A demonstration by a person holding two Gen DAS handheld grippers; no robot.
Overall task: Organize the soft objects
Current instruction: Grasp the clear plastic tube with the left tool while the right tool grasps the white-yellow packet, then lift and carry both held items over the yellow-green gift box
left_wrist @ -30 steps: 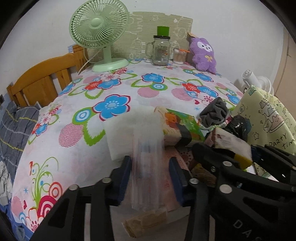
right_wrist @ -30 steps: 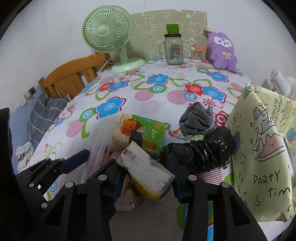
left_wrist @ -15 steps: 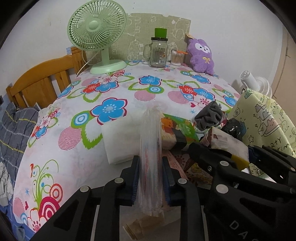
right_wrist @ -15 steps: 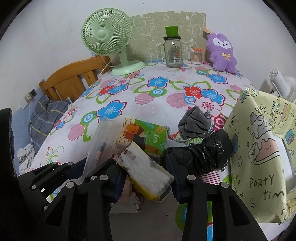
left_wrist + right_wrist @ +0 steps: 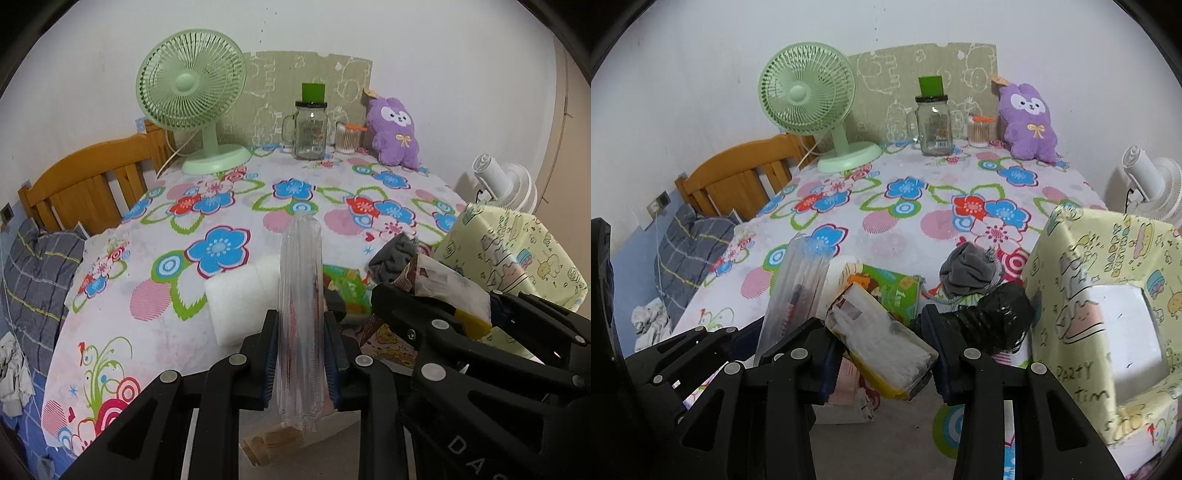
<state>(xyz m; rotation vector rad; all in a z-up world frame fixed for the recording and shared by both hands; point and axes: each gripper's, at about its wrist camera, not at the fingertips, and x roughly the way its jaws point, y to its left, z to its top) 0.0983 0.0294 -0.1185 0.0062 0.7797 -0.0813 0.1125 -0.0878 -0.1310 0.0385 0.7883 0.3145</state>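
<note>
**Two grippers hold packets over a crowded table corner**

The floral tablecloth [image 5: 229, 206] is bare across its middle and left side, leaving open room there. Its left edge drops toward a wooden chair [image 5: 85, 181] and a grey plaid cloth [image 5: 33, 273] below. The back edge is lined with a green desk fan [image 5: 192, 99], a glass jar [image 5: 310, 129] with a green lid, a small container of cotton swabs [image 5: 347, 138] and a purple plush toy [image 5: 395, 129].

On the right stands a yellow cartoon-print box [image 5: 1108, 314] with a square opening in its side; the inside looks white and what it holds cannot be made out.

The left gripper [image 5: 300, 354] has its jaws drawn in tight on a clear plastic packet [image 5: 301, 314], which stands upright between the blue pads, raised above the table. The right gripper [image 5: 882, 354] has its jaws set wider, pressed against a white and yellow tissue pack [image 5: 882, 339] held tilted between them.

Just beyond the grippers the near right corner is cluttered: a white foam block [image 5: 243, 295], a green picture packet [image 5: 886, 284], a grey drawstring pouch [image 5: 967, 273] and a black plastic bundle [image 5: 993, 325] touching the box. A white fan [image 5: 1152, 184] stands behind the box, off the table.
</note>
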